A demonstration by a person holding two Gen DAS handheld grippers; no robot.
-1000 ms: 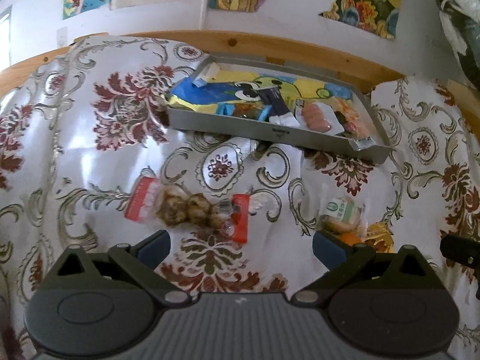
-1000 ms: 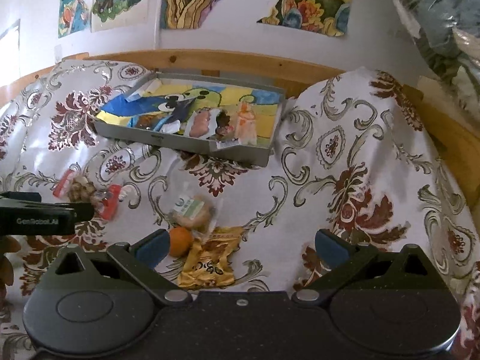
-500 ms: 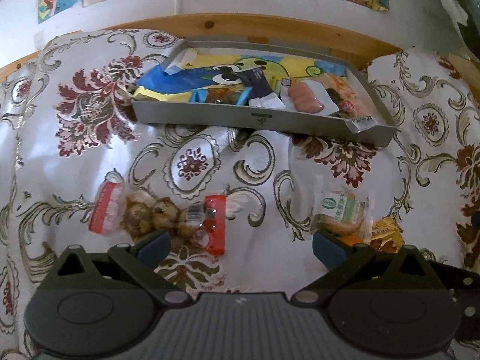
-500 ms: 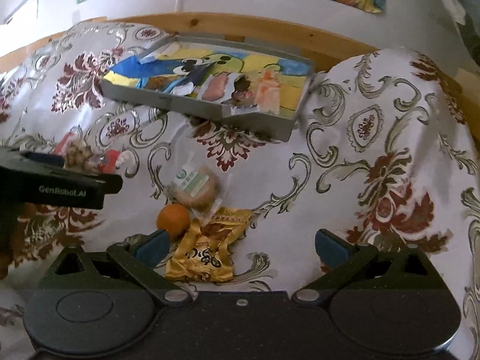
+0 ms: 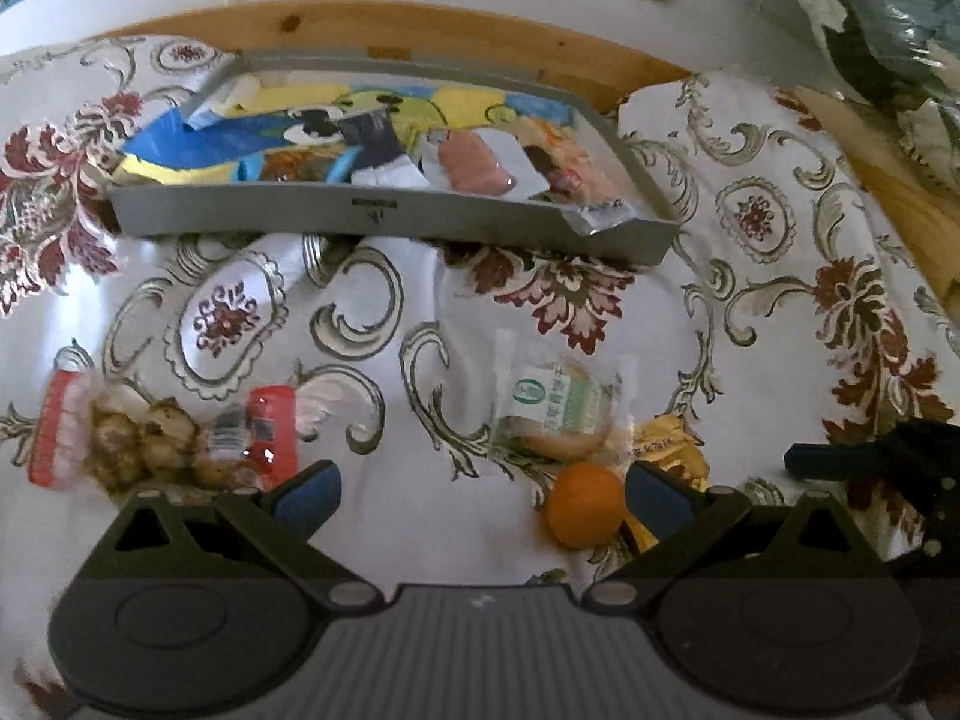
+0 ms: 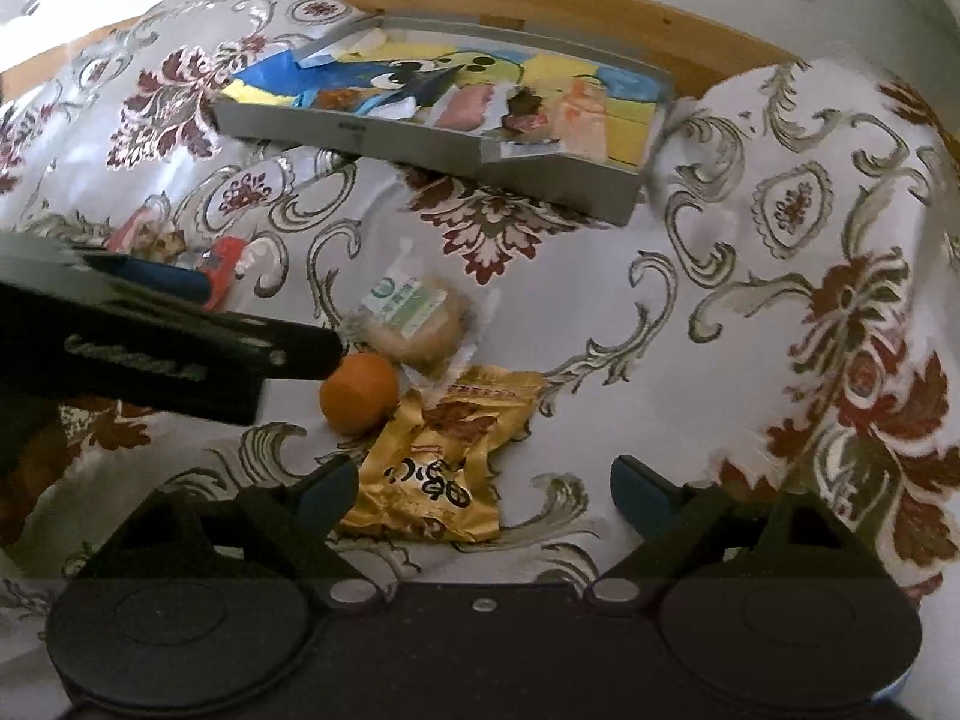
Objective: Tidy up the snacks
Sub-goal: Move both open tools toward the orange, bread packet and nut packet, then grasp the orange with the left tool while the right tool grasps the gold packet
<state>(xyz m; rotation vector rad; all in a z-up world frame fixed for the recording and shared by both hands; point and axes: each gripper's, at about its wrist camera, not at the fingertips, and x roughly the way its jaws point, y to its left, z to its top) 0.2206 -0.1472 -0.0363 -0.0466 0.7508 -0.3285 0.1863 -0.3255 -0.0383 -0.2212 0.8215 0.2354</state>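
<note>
A grey tray [image 5: 384, 216] [image 6: 420, 147] holding several snack packs sits at the back of the flowered cloth. In front of it lie a red-ended bag of brown snacks [image 5: 162, 441] [image 6: 222, 267], a clear-wrapped bun with a green label [image 5: 555, 414] [image 6: 417, 321], an orange [image 5: 585, 504] [image 6: 359, 393] and a gold packet [image 6: 441, 468] [image 5: 669, 447]. My left gripper [image 5: 480, 489] is open, low over the cloth between the bag and the orange. My right gripper [image 6: 483, 492] is open just above the gold packet. The left gripper's body [image 6: 150, 342] fills that view's left side.
A wooden rail [image 5: 420, 30] and a white wall with colourful pictures run behind the tray. A crumpled plastic bag [image 5: 888, 18] hangs at the upper right. The cloth [image 6: 780, 210] bulges upward to the right of the tray. The right gripper's fingertip [image 5: 840, 459] shows at the left view's right edge.
Both grippers have dropped lower and moved forward toward the snacks. The left one has shifted right, so the orange now shows beside its right finger. The right one has closed in on the gold packet.
</note>
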